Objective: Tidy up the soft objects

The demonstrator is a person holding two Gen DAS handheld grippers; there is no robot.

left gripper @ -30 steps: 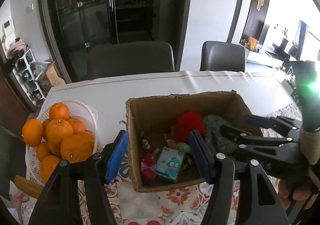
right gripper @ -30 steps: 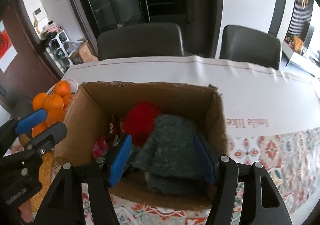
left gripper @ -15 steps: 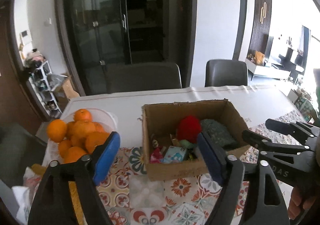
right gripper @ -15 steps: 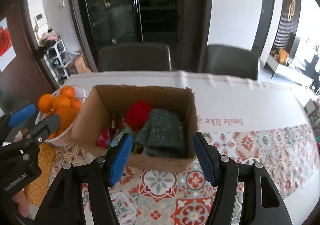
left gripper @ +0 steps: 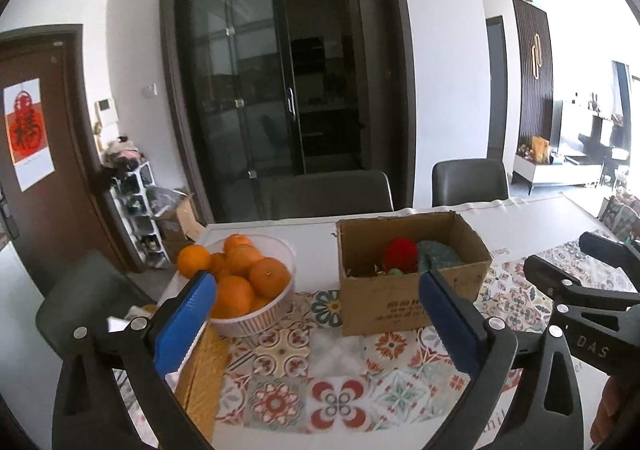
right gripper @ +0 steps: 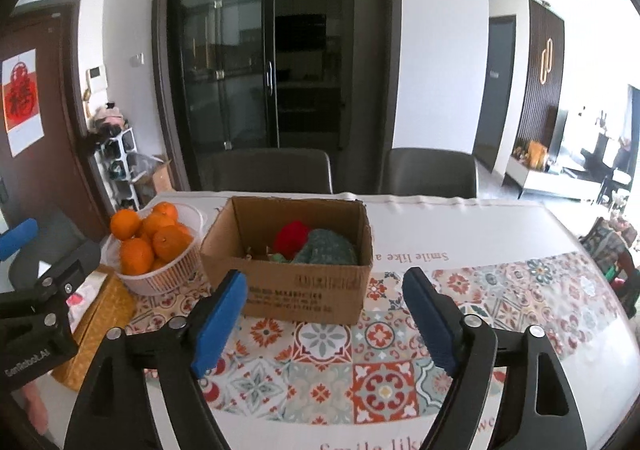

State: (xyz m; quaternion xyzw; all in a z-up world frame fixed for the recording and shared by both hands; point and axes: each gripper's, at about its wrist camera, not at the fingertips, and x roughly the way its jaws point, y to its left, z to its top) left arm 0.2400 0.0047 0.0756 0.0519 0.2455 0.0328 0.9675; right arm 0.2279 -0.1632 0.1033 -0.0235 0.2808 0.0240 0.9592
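A brown cardboard box [left gripper: 412,290] [right gripper: 296,286] stands on the patterned tablecloth. Inside it lie a red fluffy ball [left gripper: 400,253] [right gripper: 291,236], a dark green knitted piece [left gripper: 438,252] [right gripper: 328,248] and small items half hidden by the front wall. My left gripper [left gripper: 316,302] hangs well in front of the box, jaws opening wide with nothing between them. My right gripper [right gripper: 322,300] is also drawn back in front of the box, jaws opening and empty. Each gripper shows at the edge of the other's view.
A white basket of oranges [left gripper: 244,282] [right gripper: 154,250] stands left of the box. A woven yellow mat [right gripper: 96,330] lies at the near left. Two dark chairs [right gripper: 272,170] stand behind the table [right gripper: 460,226]. A hand [left gripper: 608,414] holds the right gripper.
Both grippers have pulled back and up from the box, which now looks small and distant. The right gripper has let go of the green knitted piece, left in the box. Both jaws have widened.
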